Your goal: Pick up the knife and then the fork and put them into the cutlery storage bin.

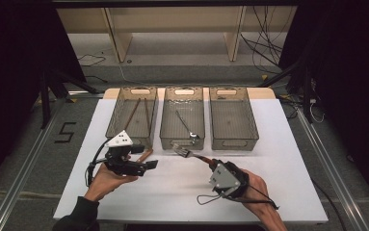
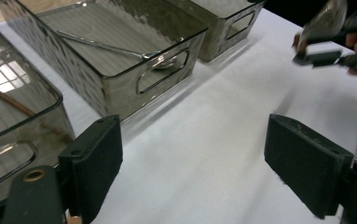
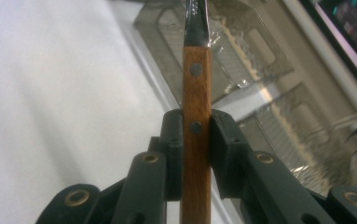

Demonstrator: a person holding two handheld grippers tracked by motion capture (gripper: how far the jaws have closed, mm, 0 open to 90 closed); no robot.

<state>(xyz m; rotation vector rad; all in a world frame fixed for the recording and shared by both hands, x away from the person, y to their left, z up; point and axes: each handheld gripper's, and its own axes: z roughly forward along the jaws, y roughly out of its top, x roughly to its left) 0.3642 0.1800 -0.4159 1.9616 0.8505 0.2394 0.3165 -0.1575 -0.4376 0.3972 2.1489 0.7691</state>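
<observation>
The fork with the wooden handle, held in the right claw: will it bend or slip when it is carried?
The fork looks rigid: metal head, riveted wooden handle. The right claw pinches the handle flat on both sides, so slipping seems unlikely. Held far back, it might pivot downward.

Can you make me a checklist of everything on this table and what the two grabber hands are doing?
Surface: white table top, bare in front of the bins.
Bins: three clear bins in a row; left bin holds brown sticks, middle bin a metal spoon, right bin looks empty.
Fork: wooden-handled fork held above the table.
Clutter: a brown handle beside the left bin.
Grippers: left gripper open, holding nothing; right gripper shut on the fork.
Cables: one trails from each gripper.
Surroundings: wooden shelf legs and floor cables behind.
</observation>
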